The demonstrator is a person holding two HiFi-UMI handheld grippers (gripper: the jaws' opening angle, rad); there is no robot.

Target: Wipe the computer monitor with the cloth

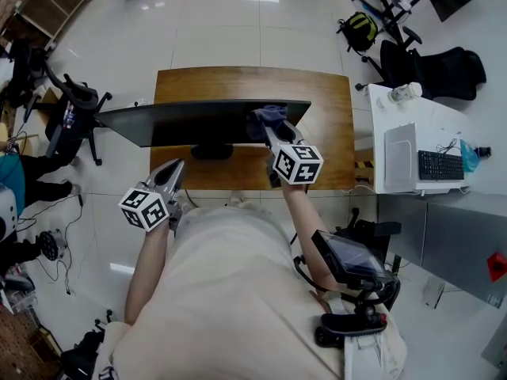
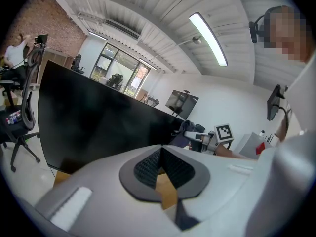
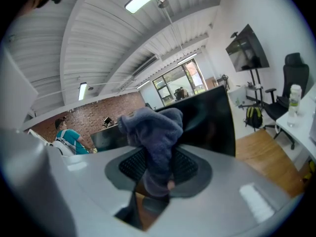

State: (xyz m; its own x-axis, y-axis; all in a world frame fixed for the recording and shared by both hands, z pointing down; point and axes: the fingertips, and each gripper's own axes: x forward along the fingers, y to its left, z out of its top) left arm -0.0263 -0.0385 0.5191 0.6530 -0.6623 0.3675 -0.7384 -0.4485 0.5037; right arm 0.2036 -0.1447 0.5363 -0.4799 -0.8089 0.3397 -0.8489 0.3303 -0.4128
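Cloth (image 3: pixel 150 127) bunched, clamped in right tongs (image 3: pixel 156 167), against monitor (image 1: pixel 190 121) just ahead; left tongs (image 2: pixel 161 151) closed, empty, screen ahead.

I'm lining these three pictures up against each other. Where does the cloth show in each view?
Head view: the cloth sits near centre, at the monitor's top edge near its right end.
Left gripper view: cloth small, right of centre, at the monitor's far end.
Right gripper view: cloth at centre, clamped in the right gripper.
Shared landmark: the black monitor, in all three.
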